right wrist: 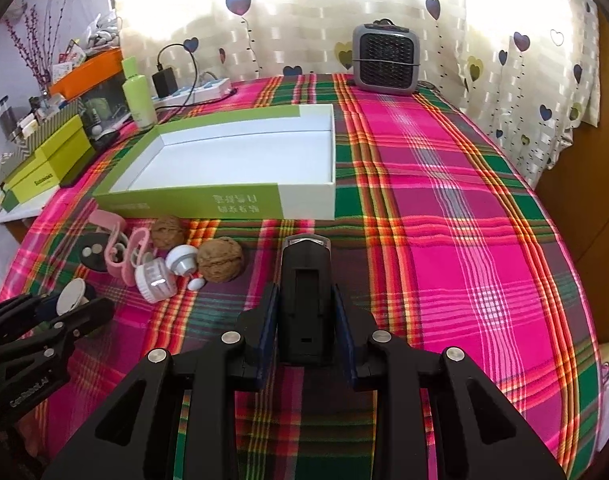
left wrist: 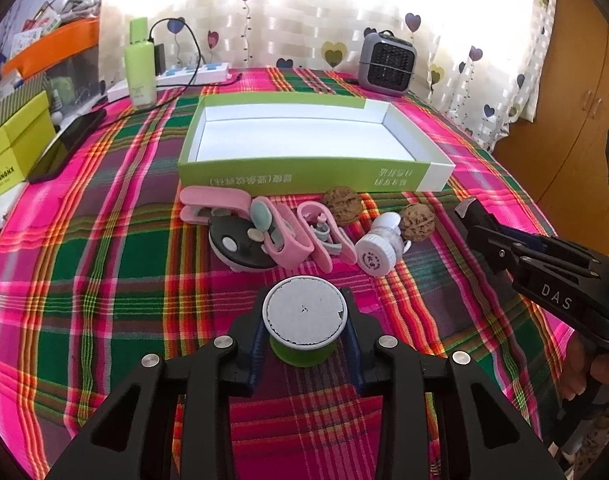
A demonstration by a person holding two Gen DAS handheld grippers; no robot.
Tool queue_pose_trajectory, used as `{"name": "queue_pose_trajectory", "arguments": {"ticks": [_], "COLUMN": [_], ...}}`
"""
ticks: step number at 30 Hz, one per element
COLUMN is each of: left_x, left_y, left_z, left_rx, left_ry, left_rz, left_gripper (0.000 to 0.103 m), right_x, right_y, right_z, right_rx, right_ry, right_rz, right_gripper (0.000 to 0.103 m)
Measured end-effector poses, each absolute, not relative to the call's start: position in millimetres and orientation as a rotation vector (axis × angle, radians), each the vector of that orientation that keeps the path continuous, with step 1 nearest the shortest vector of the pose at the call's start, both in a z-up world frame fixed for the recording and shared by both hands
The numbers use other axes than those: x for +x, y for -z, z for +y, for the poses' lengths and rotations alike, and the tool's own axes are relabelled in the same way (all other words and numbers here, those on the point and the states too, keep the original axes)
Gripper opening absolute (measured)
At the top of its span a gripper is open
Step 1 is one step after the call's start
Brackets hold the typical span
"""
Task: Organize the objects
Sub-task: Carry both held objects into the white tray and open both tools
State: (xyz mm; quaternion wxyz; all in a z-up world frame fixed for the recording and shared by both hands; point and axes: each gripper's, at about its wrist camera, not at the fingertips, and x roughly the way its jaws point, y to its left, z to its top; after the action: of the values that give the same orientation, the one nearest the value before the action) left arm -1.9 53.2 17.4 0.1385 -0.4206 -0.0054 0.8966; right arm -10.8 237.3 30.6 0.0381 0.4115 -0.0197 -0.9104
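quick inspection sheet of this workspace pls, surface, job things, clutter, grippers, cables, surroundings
surface: plaid tablecloth, pink, green and red.
job's things: open green and white box, nothing in it; two walnuts, pink clips, white capped bottle and black disc lie in front of it.
clutter: green bottle, phone, yellow-green boxes, small heater.
grippers: left gripper shut on a green spool; right gripper shut on a black device.
cables: power strip with a plugged black charger lead.
surroundings: heart-print curtain, wooden cabinet.

Spool's (left wrist: 303, 336) green body mostly hidden beneath its cap
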Motion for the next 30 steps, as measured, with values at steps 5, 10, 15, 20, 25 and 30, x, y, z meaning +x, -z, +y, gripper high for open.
{"name": "queue_pose_trajectory", "arguments": {"ticks": [5, 10, 15, 20, 25, 30], "left_x": [-1, -6, -21, -36, -49, -66], "left_y": [-28, -41, -50, -56, -63, -66], "left_z": [54, 54, 52, 48, 47, 47], "left_rx": [-1.18, -1.145, -1.138, -1.128, -1.106, -1.095], "left_ry": [-2.601, -2.612, -2.601, -2.605, -2.625, -2.63], "left_rz": [-0.013, -0.016, -0.039, -0.071, -0.055, -0.058], "left_gripper": [0.03, 0.029, 0.026, 0.026, 0.026, 0.026], "right_x": [-8, -10, -19, -29, -42, -57], "right_y": [-40, -49, -58, -63, -66, -68], "right_z": [233, 229, 226, 222, 219, 219], "right_rx": [1.222, 1.195, 1.174, 1.16, 1.153, 1.157], "right_ry": [2.764, 2.727, 2.706, 2.694, 2.685, 2.671], "right_rz": [-0.063, -0.068, -0.064, -0.065, -0.063, -0.071], "right_gripper": [0.028, 0.028, 0.028, 0.028, 0.028, 0.028]}}
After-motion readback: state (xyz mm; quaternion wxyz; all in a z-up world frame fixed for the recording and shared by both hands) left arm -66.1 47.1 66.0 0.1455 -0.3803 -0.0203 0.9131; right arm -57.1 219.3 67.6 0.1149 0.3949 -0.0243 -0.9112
